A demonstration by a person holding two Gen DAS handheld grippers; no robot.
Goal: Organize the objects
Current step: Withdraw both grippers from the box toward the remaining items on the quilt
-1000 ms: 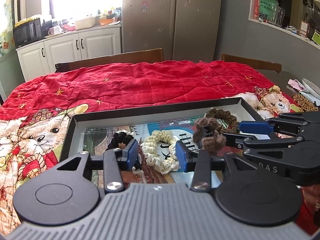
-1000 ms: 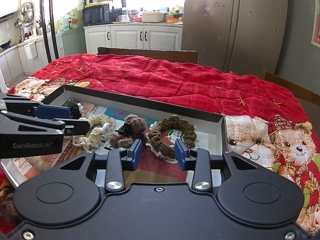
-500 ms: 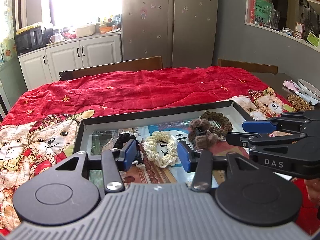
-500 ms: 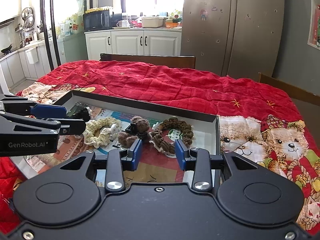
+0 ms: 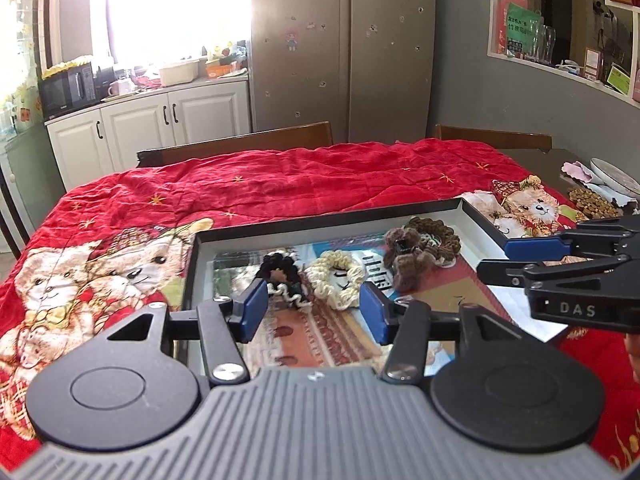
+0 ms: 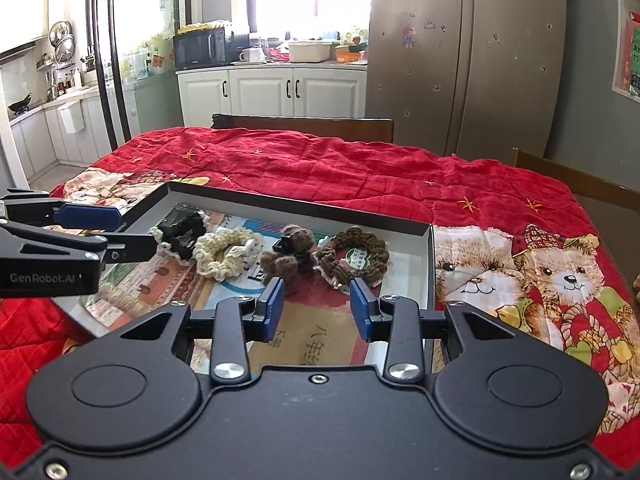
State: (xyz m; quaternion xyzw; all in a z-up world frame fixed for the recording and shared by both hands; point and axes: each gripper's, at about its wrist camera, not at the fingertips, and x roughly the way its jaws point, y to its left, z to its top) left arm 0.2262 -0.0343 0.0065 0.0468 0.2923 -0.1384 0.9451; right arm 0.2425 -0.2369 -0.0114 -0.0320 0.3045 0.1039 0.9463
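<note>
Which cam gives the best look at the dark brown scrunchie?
Right wrist: the dark brown scrunchie lies whole and unobstructed, just beyond the open right gripper. Left wrist shows it farther off, partly hidden behind the fuzzy brown clip.

A big table is covered by a red quilt [image 6: 360,176] with teddy bears on it. Brown wooden chairs [image 6: 312,126] stand at the far side. Behind them is a tall grey fridge [image 6: 464,60] with little stickers. Next to it are white cupboards [image 6: 276,90] with dark handles. A black microwave [image 6: 204,46] sits on top, near a white cup and a tub. Bright light comes in through the window [image 5: 168,12]. The wall [image 5: 480,92] is grey and has a shelf [image 5: 568,40] cut into it.
</note>
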